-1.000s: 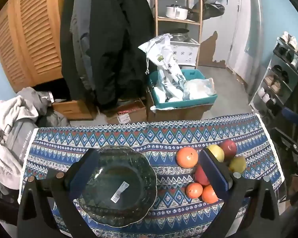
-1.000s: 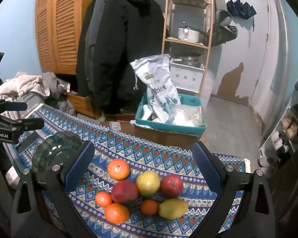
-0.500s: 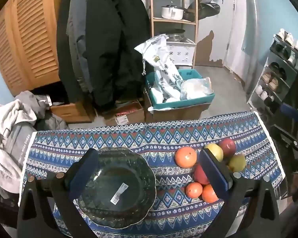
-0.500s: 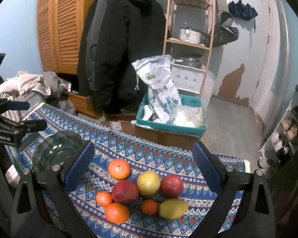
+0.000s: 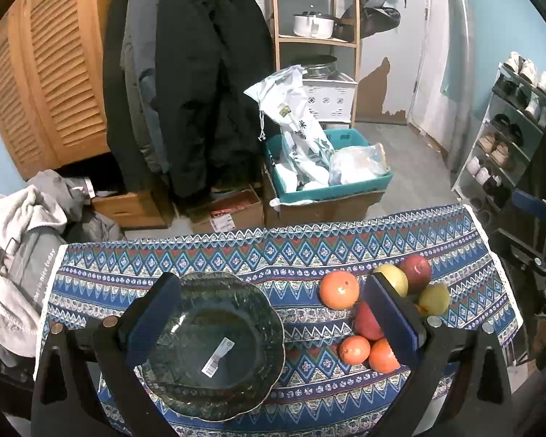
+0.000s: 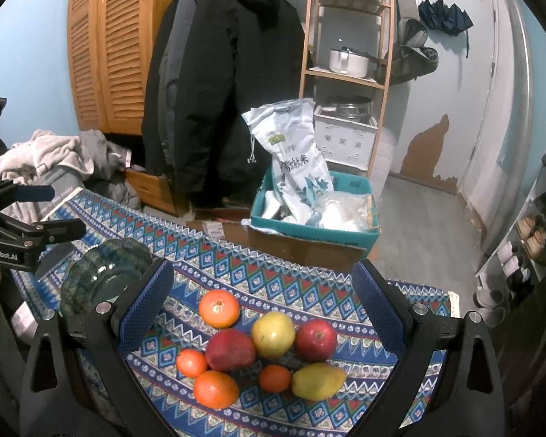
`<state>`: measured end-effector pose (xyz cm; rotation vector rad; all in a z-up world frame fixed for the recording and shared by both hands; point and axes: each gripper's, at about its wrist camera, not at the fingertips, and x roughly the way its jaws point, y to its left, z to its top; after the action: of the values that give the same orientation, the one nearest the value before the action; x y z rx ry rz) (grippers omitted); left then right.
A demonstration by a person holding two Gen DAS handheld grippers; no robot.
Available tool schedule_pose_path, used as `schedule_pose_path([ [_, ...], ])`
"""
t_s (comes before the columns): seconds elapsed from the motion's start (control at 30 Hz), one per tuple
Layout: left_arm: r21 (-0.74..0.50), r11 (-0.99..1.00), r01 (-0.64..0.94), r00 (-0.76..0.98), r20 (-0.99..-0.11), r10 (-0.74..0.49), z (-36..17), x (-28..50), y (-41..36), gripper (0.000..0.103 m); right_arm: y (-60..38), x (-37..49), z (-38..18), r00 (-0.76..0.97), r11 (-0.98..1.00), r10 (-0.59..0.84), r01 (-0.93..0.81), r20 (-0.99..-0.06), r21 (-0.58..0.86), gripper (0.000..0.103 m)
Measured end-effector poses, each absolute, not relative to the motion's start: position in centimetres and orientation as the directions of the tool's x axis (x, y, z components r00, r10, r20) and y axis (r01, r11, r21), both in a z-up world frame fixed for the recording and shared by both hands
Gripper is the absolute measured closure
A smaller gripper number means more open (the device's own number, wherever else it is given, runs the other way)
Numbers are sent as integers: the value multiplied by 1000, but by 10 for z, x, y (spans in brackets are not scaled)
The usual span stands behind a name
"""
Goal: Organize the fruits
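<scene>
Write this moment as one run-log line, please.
left gripper: open over glass bowl | right gripper: open above fruits | bowl empty

Four oranges (image 6: 219,308), two red apples (image 6: 316,339), one yellow apple (image 6: 272,334), one mango (image 6: 318,381), one bowl (image 5: 214,346).

Dim, cool indoor light, soft shadows. Heavy fisheye bending, black vignette at corners. Mild blur toward edges; centre fairly sharp. No strong glare.
</scene>
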<state>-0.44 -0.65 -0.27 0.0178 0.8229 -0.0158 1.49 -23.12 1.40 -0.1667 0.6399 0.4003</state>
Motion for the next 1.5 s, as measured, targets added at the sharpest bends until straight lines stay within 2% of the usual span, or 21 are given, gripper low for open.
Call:
schedule_pose_path([
  [1.5, 16, 999, 36, 669, -743, -12, -8, -6, -14, 1, -235, 16, 8, 709, 916, 306, -400, -635, -5, 6],
])
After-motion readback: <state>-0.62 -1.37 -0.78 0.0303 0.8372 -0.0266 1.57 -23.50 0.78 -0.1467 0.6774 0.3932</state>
